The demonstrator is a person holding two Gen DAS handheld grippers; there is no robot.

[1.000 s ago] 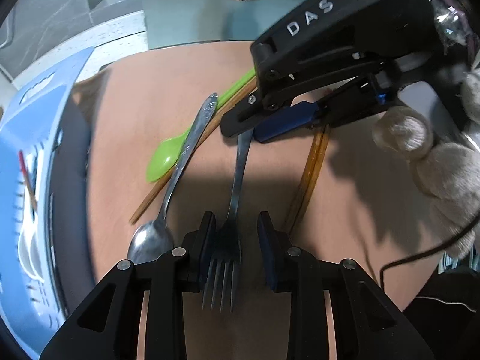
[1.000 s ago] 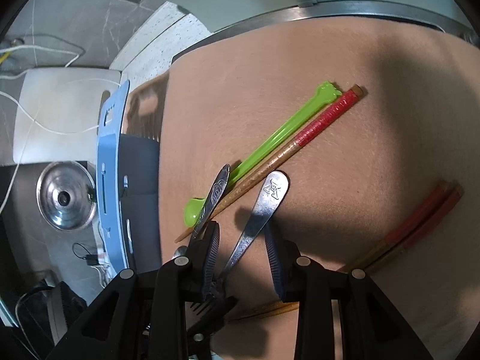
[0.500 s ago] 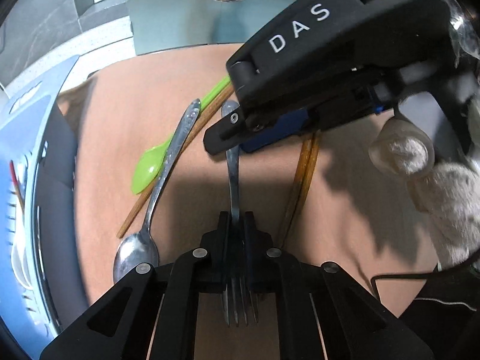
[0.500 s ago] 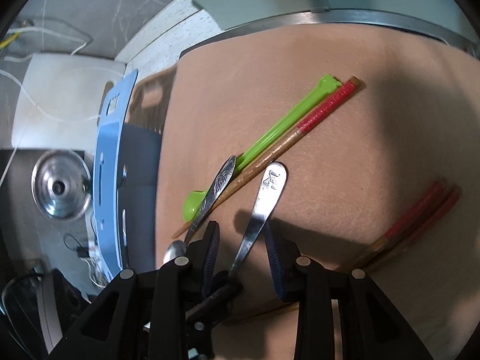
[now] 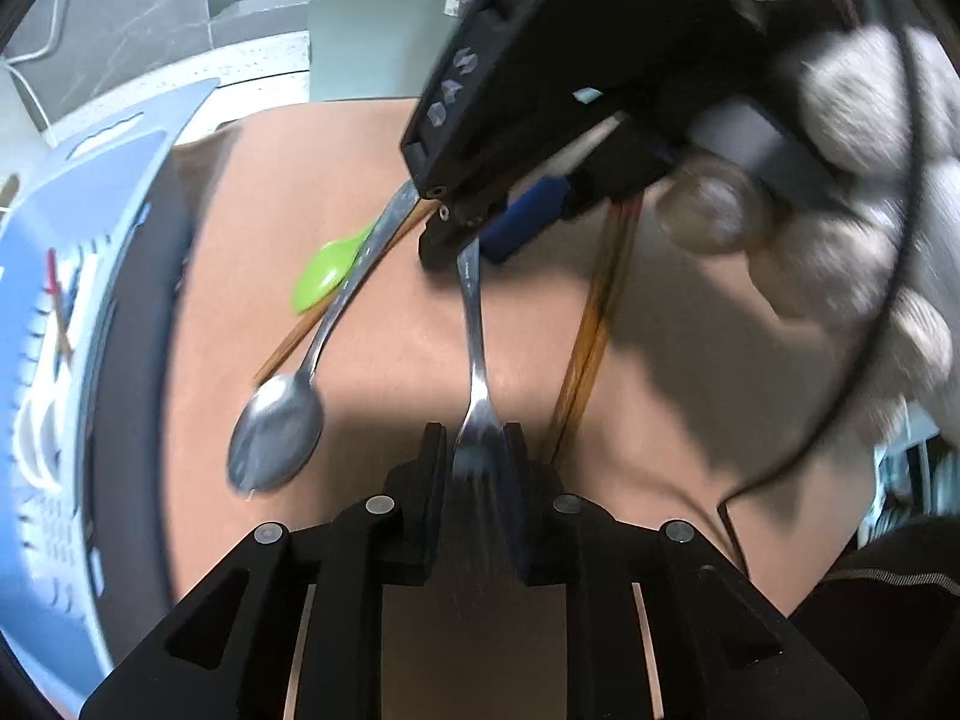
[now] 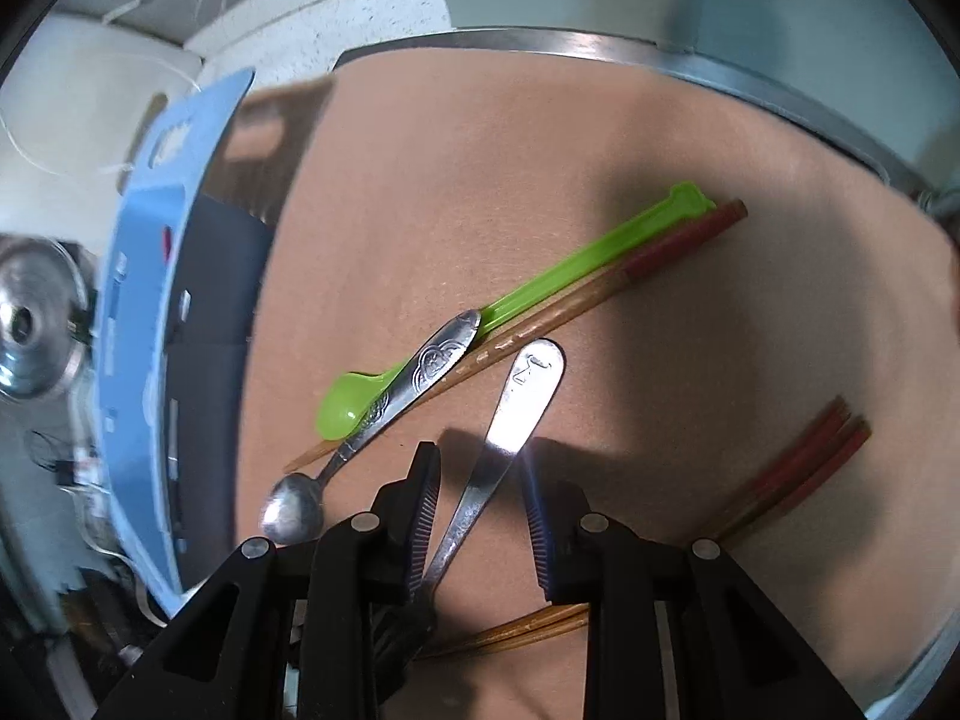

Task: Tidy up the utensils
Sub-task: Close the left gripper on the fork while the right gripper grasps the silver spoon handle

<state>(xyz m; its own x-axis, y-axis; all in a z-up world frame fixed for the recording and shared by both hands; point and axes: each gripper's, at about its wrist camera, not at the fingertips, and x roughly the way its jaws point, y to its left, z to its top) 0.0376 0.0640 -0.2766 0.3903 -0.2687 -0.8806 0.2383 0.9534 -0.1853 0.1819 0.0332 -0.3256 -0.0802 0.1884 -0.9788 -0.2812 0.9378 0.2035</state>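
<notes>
A: left gripper [image 5: 474, 450]?
B: Clamped on the fork [image 5: 474, 324] head, mid brown mat [image 5: 390, 138].
A: right gripper [image 6: 483, 516]?
B: Fingers spread, straddling the fork handle.

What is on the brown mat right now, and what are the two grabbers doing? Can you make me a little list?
surface: brown mat
left gripper: fingers shut on the tine end of the shiny metal fork
right gripper: open, fingers either side of the fork's handle
metal spoon with patterned handle: lying across the bright green plastic spoon
single red-tipped wooden chopstick: beside the green spoon
red-tipped chopstick pair: off to the right
blue slotted rack: left of the mat
</notes>
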